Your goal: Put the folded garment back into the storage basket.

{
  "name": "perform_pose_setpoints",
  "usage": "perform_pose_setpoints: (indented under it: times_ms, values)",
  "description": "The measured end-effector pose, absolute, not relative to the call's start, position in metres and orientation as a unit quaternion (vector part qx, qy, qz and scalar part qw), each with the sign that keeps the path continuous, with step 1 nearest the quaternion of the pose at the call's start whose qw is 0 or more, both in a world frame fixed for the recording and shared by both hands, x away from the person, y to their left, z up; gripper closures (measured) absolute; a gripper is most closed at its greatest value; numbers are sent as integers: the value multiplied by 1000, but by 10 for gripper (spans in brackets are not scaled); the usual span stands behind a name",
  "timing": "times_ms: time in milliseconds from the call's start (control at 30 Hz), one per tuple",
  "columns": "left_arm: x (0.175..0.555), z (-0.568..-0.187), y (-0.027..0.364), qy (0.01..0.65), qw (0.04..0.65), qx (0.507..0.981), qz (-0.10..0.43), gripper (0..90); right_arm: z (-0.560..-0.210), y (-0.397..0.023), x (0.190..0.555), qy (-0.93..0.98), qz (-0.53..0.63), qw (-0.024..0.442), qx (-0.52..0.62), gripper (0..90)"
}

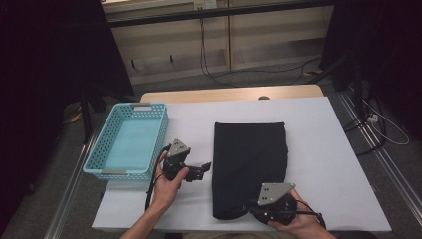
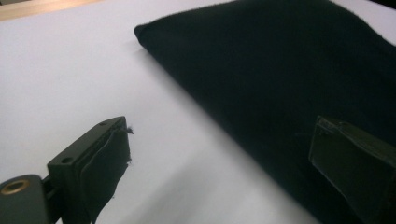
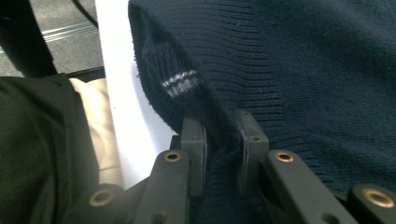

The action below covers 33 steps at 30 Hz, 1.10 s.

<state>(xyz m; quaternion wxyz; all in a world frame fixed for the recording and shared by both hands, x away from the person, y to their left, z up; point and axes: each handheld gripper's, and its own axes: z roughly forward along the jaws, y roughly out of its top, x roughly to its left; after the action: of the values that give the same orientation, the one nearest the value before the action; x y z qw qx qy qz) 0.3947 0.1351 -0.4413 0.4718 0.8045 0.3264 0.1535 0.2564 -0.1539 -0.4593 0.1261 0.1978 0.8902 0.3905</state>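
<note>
A folded dark knit garment [image 1: 249, 167] lies on the white table [image 1: 323, 149], long side running away from me. My right gripper [image 1: 249, 205] is at its near edge, shut on the fabric. In the right gripper view the two jaws pinch a fold of the garment's [image 3: 289, 70] ribbed hem between the pads [image 3: 194, 140], next to a small grey-striped label [image 3: 180, 84]. My left gripper [image 1: 201, 171] hovers just left of the garment, pointing toward it. Its jaws stand open in the left gripper view, one over the white table [image 2: 70, 70] and one over the garment [image 2: 280, 70], with nothing between them.
A light blue plastic basket [image 1: 128, 141] stands at the table's left side, just left of my left hand. A bare wooden strip [image 1: 229, 93] runs along the far edge. Cables lie on the floor beyond the table. White table surface stretches right of the garment.
</note>
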Motion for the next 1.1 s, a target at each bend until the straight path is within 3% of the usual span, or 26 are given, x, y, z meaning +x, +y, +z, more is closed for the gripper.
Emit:
perform_pose_setpoints:
  times_ms: [933, 1100]
  values:
    - [485, -436, 81, 335, 454, 811, 157, 94, -465, -153, 264, 896, 384, 113, 191, 764]
    - [503, -439, 75, 355, 456, 801, 156, 149, -465, -153, 264, 896, 385, 112, 190, 764]
